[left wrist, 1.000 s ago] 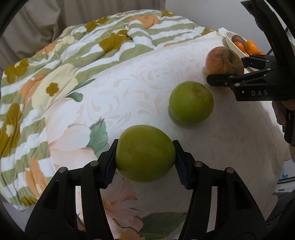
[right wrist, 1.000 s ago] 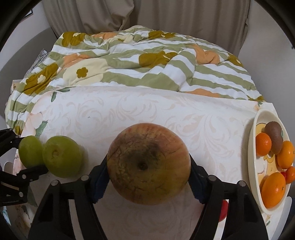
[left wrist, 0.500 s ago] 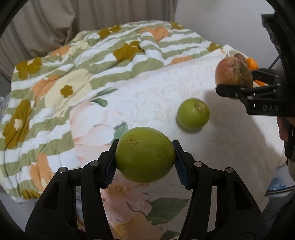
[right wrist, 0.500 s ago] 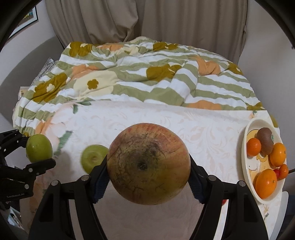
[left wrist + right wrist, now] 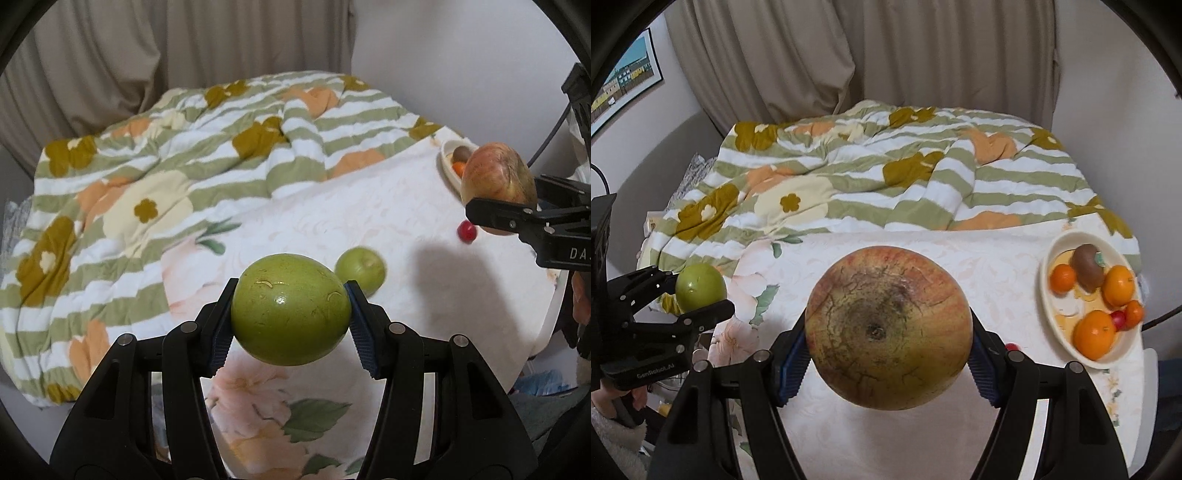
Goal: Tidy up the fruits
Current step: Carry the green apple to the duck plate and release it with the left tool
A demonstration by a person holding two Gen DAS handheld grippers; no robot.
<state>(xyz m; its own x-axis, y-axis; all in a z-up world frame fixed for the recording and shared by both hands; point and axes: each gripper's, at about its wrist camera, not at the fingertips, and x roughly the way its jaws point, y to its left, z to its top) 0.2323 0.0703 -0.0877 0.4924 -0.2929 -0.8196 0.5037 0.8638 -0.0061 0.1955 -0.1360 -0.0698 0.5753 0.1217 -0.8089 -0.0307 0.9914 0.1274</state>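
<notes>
Curtained wall and a striped floral quilt (image 5: 871, 184) back the scene; in front of the quilt lies a white embossed cloth (image 5: 997, 258) that serves as the work surface. Left gripper (image 5: 291, 314): fingers closed part-way on a green fruit (image 5: 291, 309), pads pressing at 3 and 9 o'clock, the fruit held clear of the cloth. Right gripper (image 5: 888, 345): fingers spread wide around a large russet apple (image 5: 888, 326), likewise lifted. At about 3 o'clock in the right wrist view, a cream dish (image 5: 1049, 295) already holds 4 orange citrus, 1 brown kiwi (image 5: 1087, 267) and 1 small red fruit. Still loose on the cloth in the left wrist view: a second green fruit (image 5: 360, 266), just beyond the held one at about 2 o'clock, and a small red fruit (image 5: 466, 231) near the dish. Judged progress: roughly half done; 2 fruits are in transit and 2 remain to be collected. Whether the dish has room for the large apple cannot be told with certainty
</notes>
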